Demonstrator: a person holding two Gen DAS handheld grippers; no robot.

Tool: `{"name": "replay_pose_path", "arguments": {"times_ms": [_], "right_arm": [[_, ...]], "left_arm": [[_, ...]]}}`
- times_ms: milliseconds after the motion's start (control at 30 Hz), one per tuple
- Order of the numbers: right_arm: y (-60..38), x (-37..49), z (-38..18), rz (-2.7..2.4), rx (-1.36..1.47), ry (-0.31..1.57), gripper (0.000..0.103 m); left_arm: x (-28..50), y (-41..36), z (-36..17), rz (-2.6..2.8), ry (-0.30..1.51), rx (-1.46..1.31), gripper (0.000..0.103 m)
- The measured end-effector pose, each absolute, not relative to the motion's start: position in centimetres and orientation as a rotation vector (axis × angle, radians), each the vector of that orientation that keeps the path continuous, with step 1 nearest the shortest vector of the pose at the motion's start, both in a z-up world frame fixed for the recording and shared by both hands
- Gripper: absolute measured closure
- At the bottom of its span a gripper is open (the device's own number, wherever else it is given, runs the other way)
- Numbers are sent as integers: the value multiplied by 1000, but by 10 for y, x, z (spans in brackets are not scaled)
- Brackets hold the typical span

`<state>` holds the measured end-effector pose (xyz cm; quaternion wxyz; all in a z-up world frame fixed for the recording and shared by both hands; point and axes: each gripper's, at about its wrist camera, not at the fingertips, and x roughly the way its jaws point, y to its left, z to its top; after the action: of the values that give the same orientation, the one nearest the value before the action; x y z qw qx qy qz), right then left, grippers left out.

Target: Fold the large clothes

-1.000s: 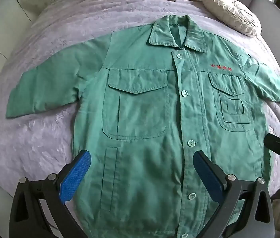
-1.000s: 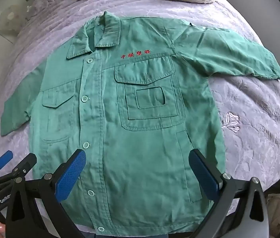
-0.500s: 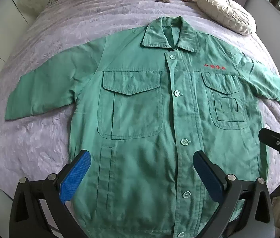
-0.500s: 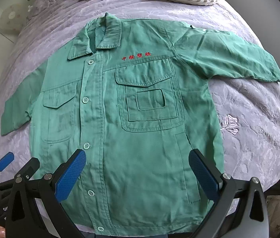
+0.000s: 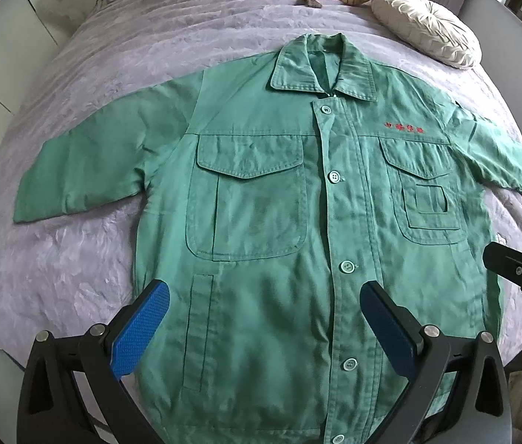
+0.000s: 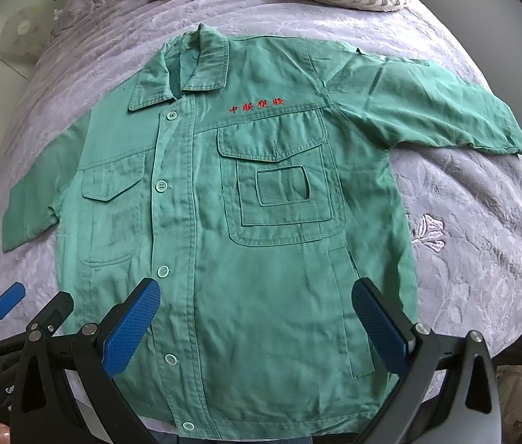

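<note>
Green cotton work jacket, buttoned, is lying flat on the lilac quilted bedspread. I am holding my left gripper and right gripper spread wide above its hem, gripping nothing. Pinching only the top layer risks a bunched, crooked fold.

- Left gripper: fingers spread wide apart, blue pads facing each other, nothing between them.
- Right gripper: fingers likewise spread wide, holding nothing.
- The left gripper's fingers show just beyond the right gripper's left finger; the right gripper's black tip shows beyond the left gripper's right finger.
</note>
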<state>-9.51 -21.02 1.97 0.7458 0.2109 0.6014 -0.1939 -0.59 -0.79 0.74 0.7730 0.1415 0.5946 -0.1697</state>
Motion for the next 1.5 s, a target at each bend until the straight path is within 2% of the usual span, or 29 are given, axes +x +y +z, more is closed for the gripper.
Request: {"name": "replay_pose_path", "arguments": {"times_ms": [1500], "right_arm": [[-205, -96, 15, -424, 460, 1327, 0]], "left_arm": [[-10, -5, 4, -365, 1319, 300, 0]]}}
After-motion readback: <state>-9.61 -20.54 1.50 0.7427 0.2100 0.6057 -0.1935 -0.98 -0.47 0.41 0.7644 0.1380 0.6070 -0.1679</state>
